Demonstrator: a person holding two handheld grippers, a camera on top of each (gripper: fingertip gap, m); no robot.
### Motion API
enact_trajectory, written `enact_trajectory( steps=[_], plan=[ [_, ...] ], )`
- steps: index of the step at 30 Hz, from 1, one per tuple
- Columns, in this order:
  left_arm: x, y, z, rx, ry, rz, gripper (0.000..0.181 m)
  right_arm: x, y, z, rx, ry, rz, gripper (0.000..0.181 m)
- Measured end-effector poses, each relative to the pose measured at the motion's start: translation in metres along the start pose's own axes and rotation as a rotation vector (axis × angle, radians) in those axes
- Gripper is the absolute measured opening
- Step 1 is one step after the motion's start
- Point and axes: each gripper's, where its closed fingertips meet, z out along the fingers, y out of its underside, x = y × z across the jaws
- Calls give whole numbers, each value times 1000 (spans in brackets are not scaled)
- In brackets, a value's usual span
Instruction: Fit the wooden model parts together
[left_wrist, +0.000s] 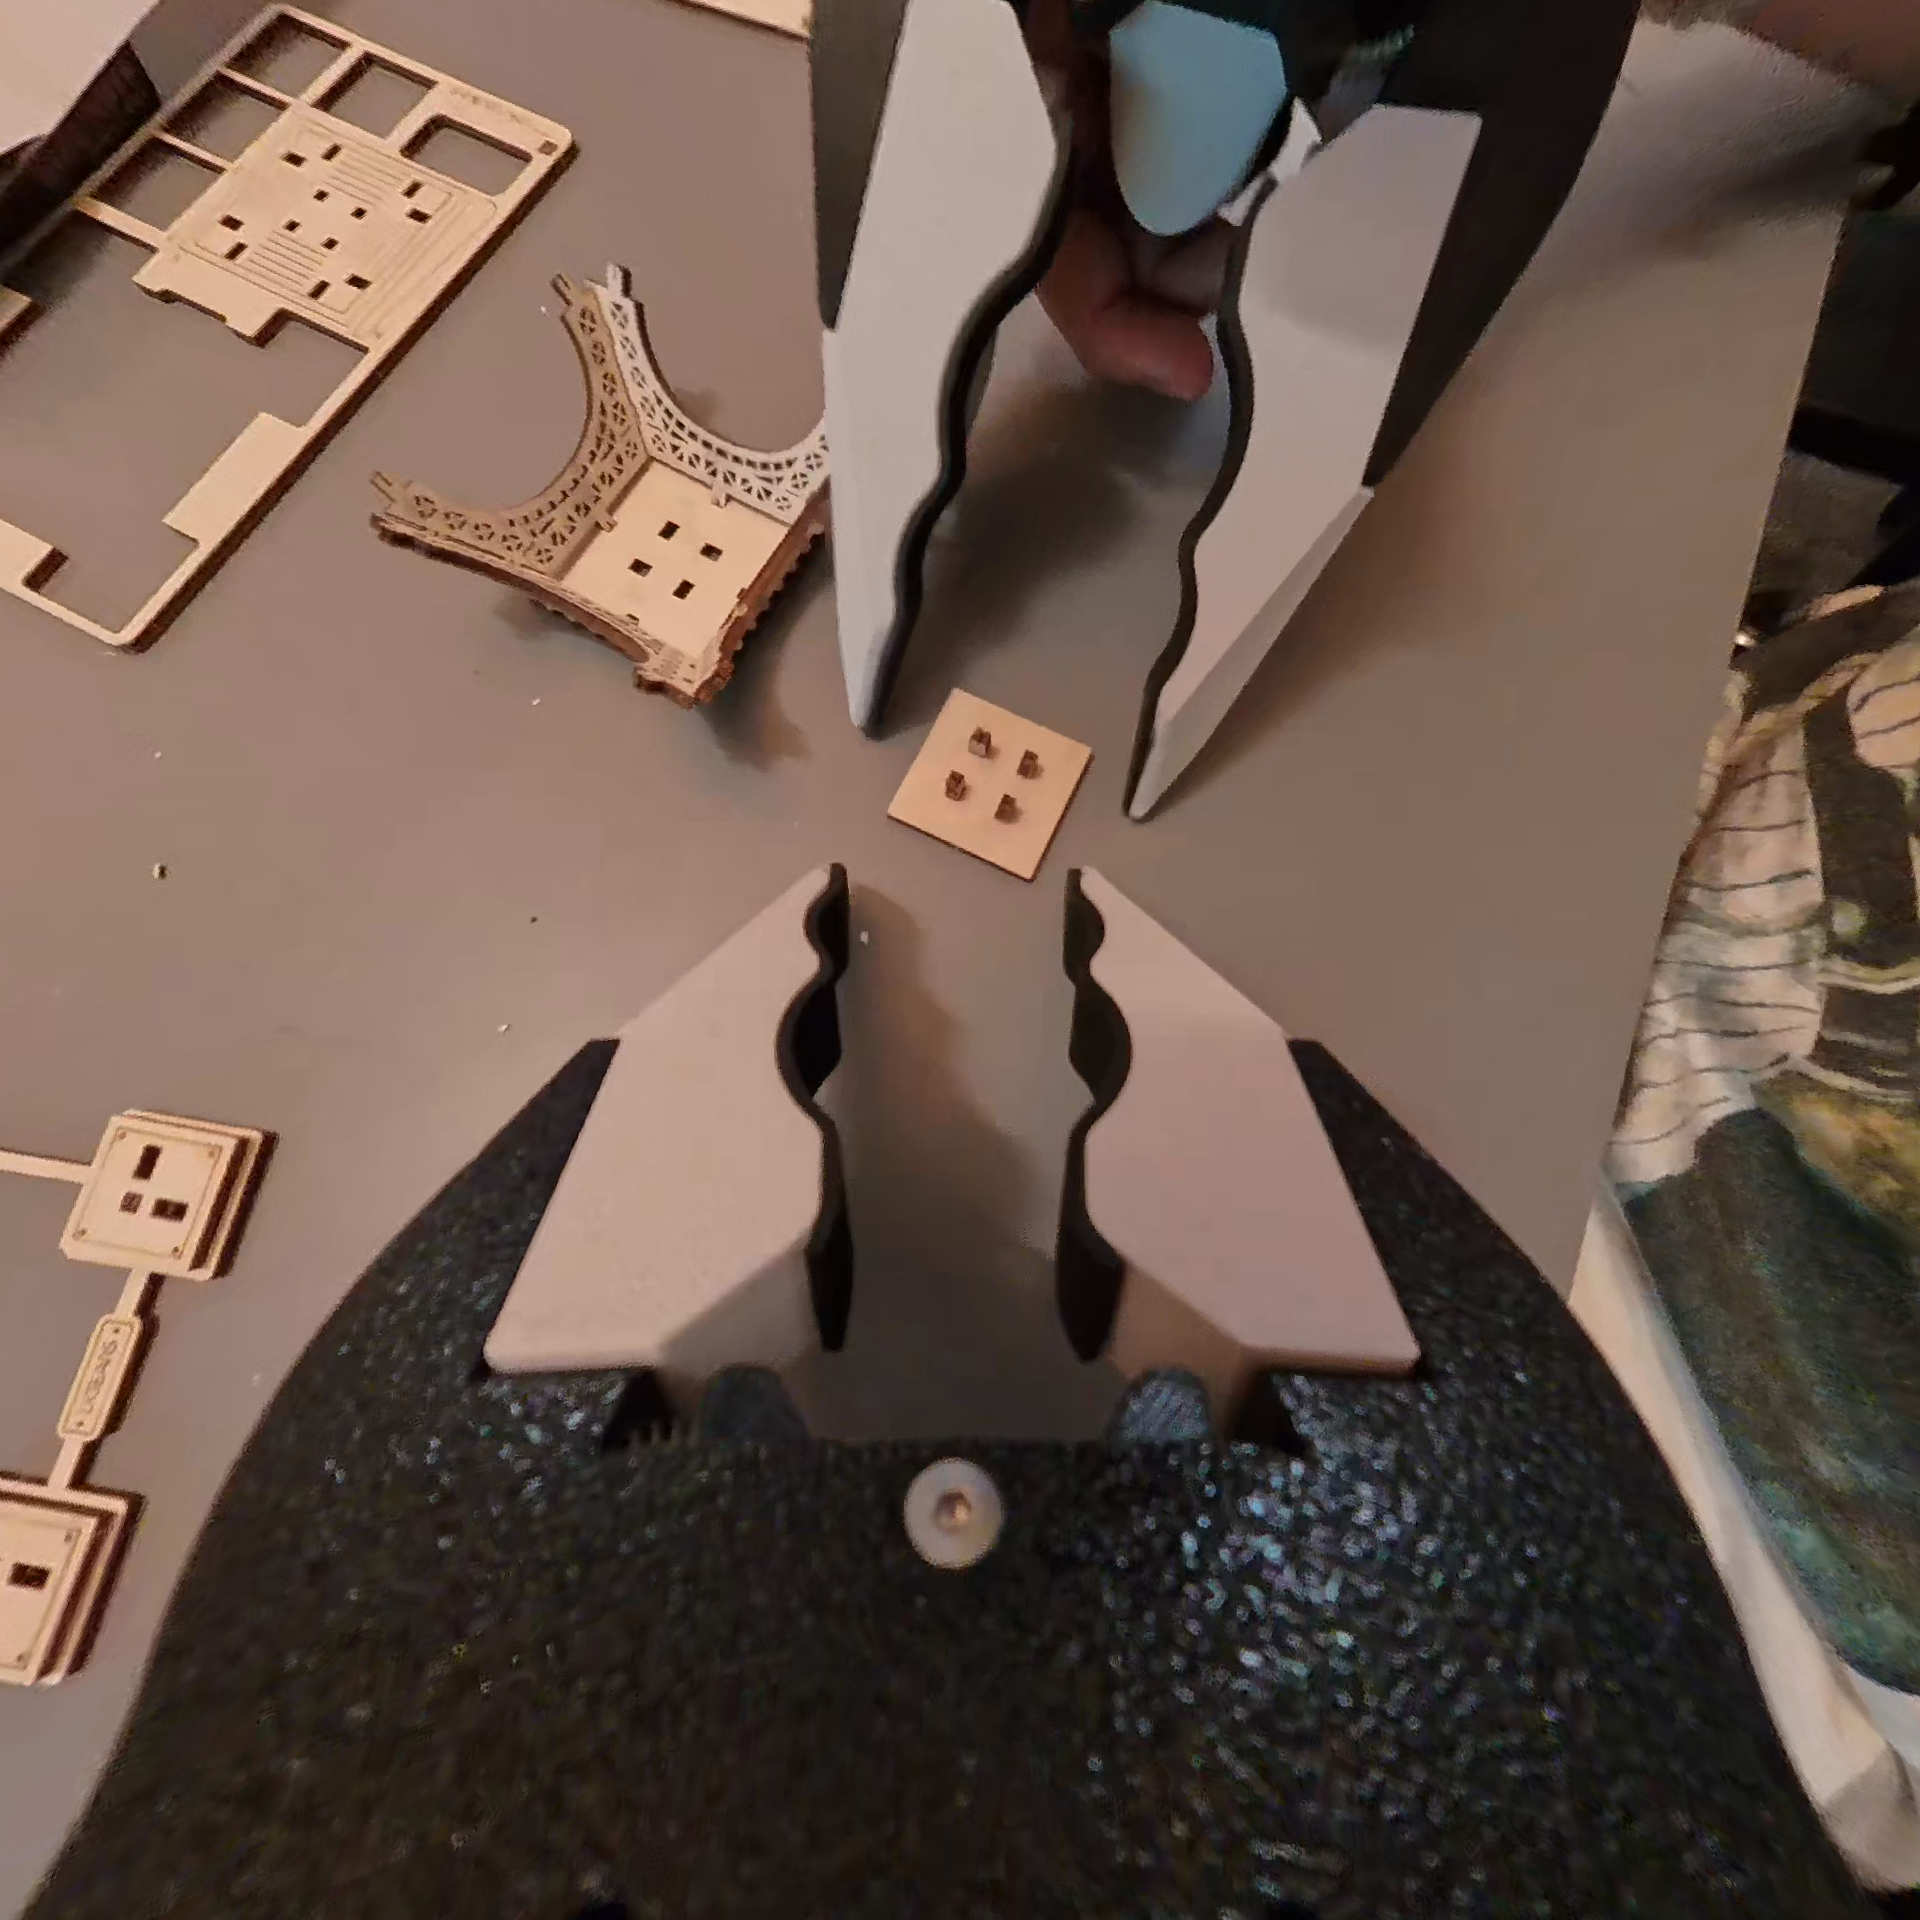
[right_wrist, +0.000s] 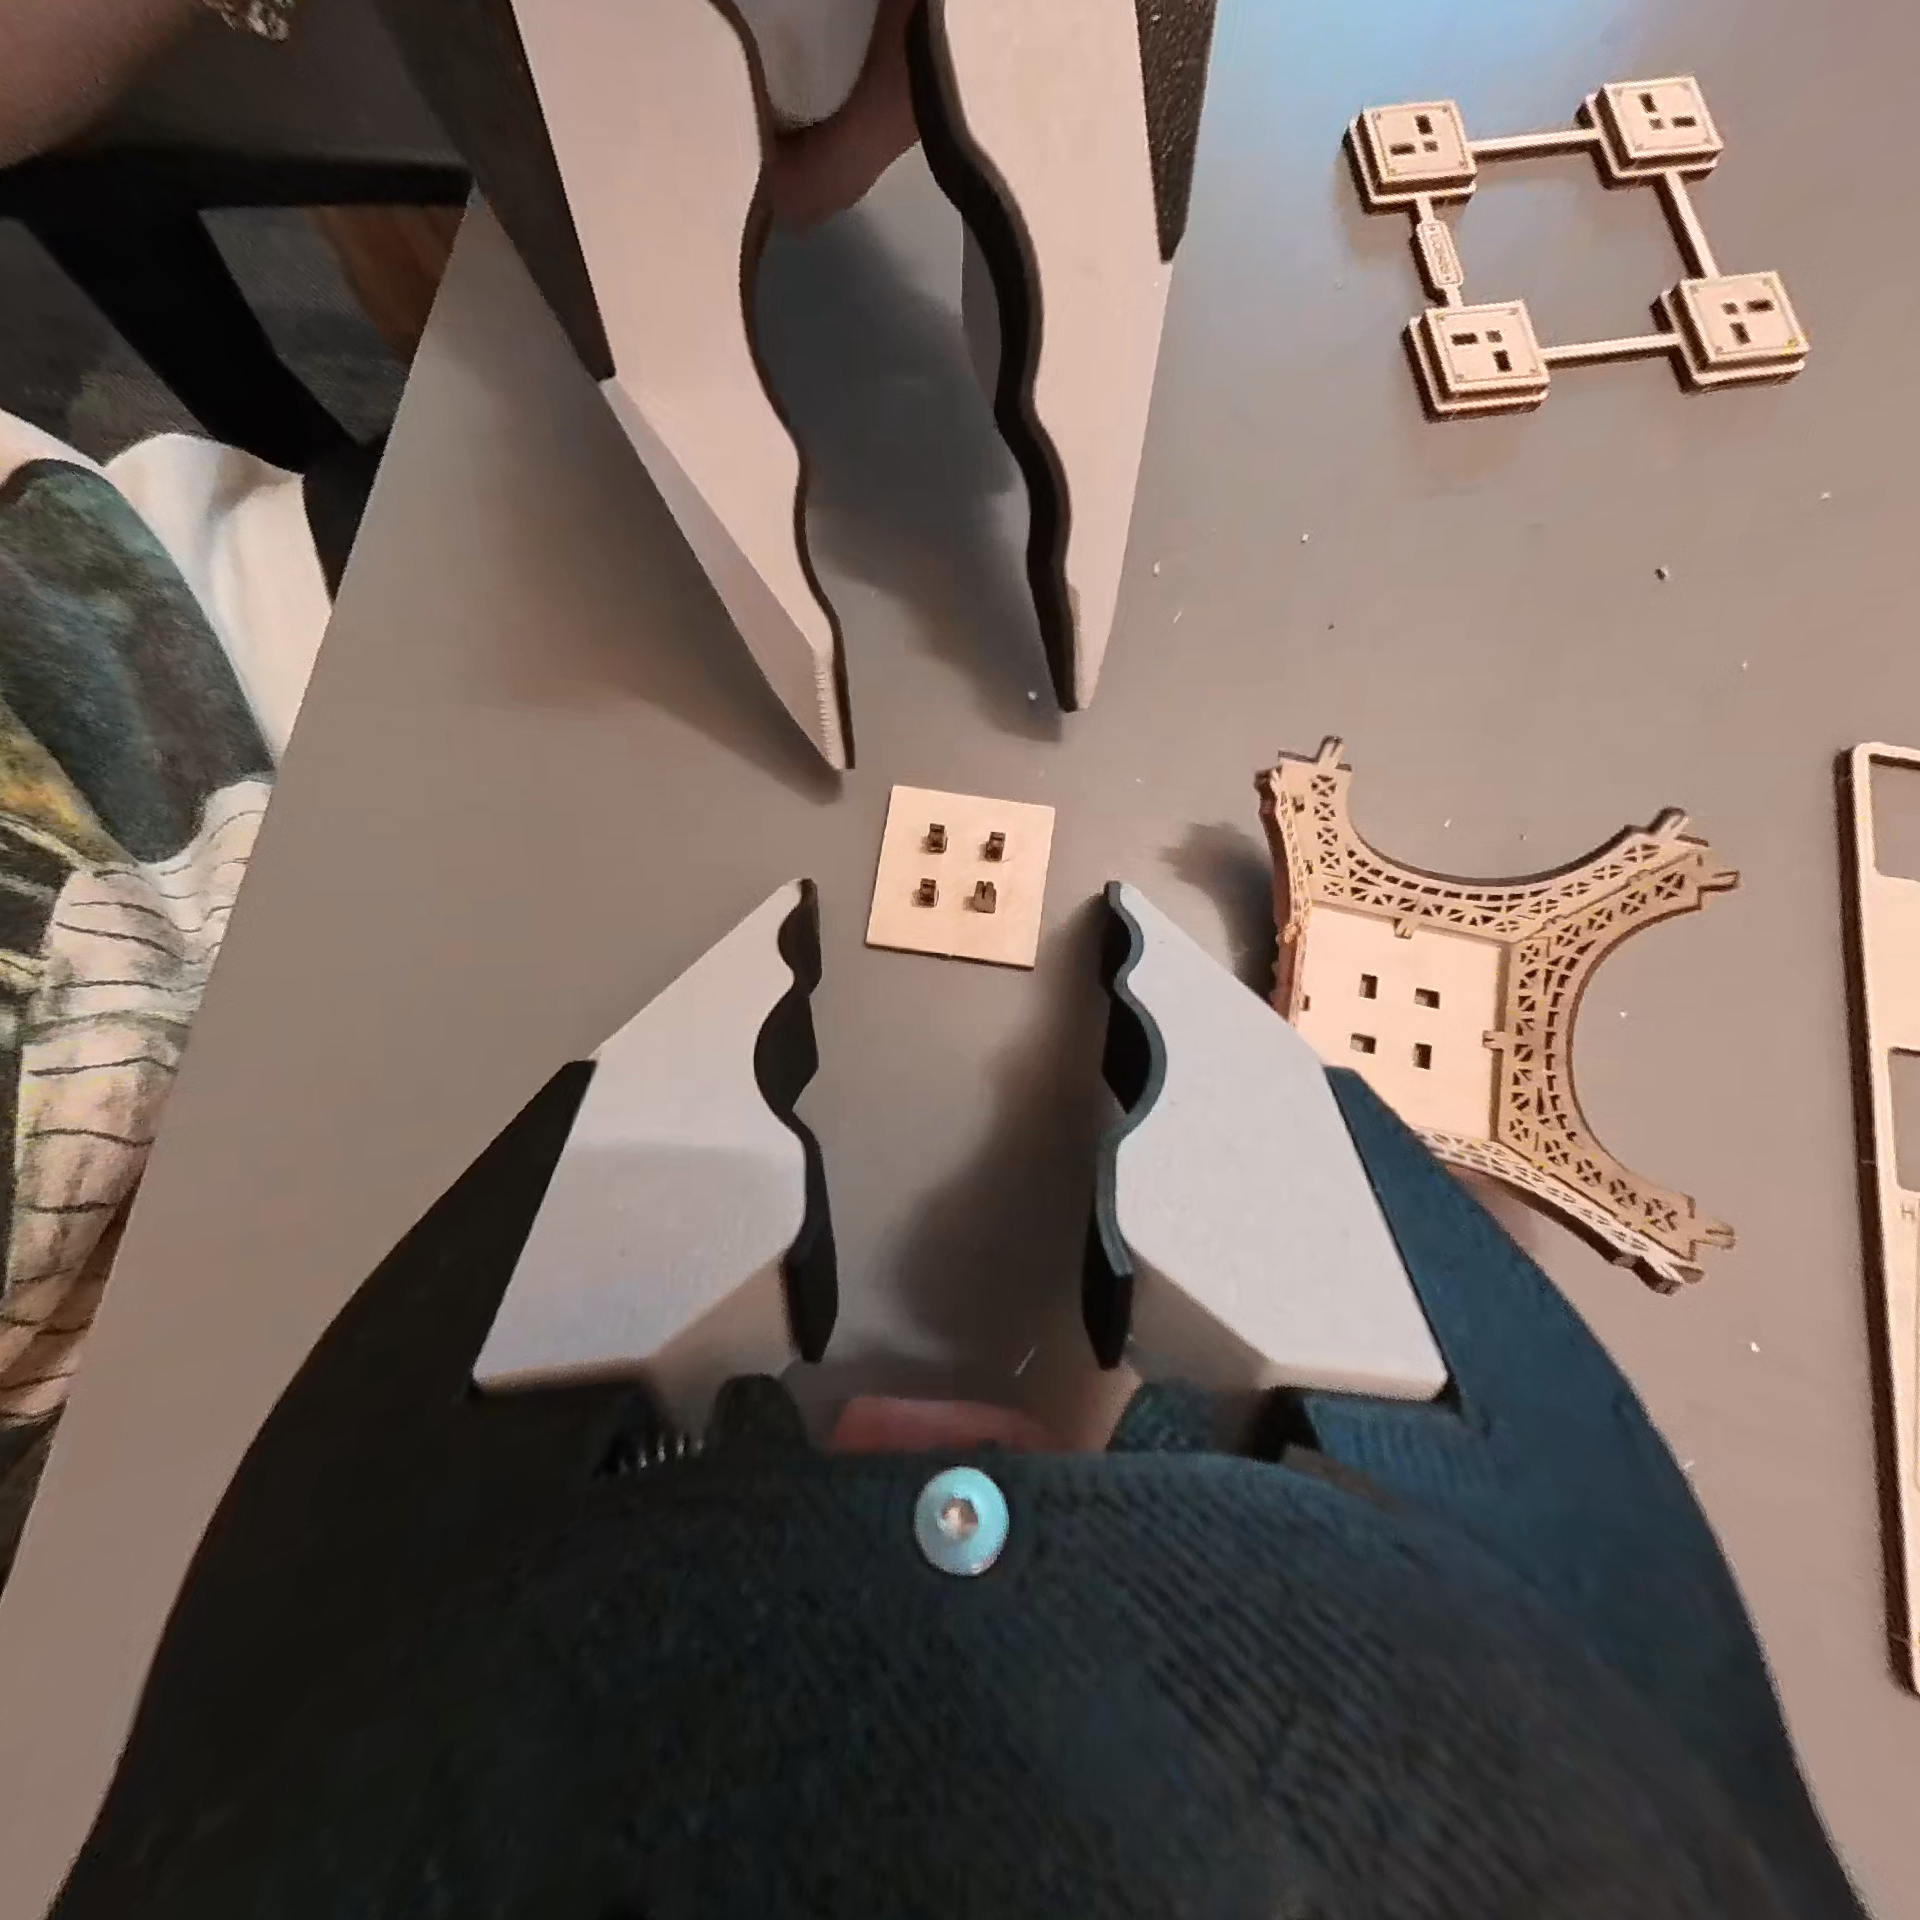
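Observation:
A small square wooden plate with four pegs (left_wrist: 990, 796) lies flat on the grey table, also in the right wrist view (right_wrist: 961, 878). A lattice tower base section with four square holes (left_wrist: 634, 520) lies on its side beside it, also in the right wrist view (right_wrist: 1475, 997). My left gripper (left_wrist: 956, 883) is open and empty, its tips just short of the plate. My right gripper (right_wrist: 961, 894) is open and empty, its tips on either side of the plate's near edge. Each gripper faces the other across the plate: the right one shows in the left wrist view (left_wrist: 1003, 769), the left one in the right wrist view (right_wrist: 956, 727).
A square wooden frame with four corner blocks (right_wrist: 1579, 244) lies on the table, partly seen in the left wrist view (left_wrist: 114, 1299). A cut-out wooden sheet (left_wrist: 239, 301) lies at the far left. The table edge (left_wrist: 1714, 727) and a patterned cloth (left_wrist: 1808, 1039) are close by.

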Motion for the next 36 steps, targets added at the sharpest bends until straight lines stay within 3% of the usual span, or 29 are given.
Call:
enact_trajectory(
  steps=[3, 11, 14, 18, 22, 31, 36],
  plan=[
    [2, -2, 0, 46, 26, -41, 39, -3, -3, 2, -2, 4, 1, 31],
    [4, -4, -12, 143, 52, -99, 45, -4, -7, -6, 84, 31, 74, 30],
    [8, -26, -22, 290, 95, -120, 46, 3, -35, -24, 289, 95, 79, 31],
    [14, -70, -49, 605, 216, -183, 44, 6, -77, -59, 644, 149, 97, 30],
    [10, -97, -77, 826, 314, -270, 40, -2, -92, -75, 808, 152, 60, 30],
    [23, -111, -82, 903, 339, -192, 37, -8, -111, -102, 1052, 73, 163, 30],
    [26, -114, -84, 952, 345, -191, 32, -9, -112, -102, 1068, 65, 160, 30]
  ],
)
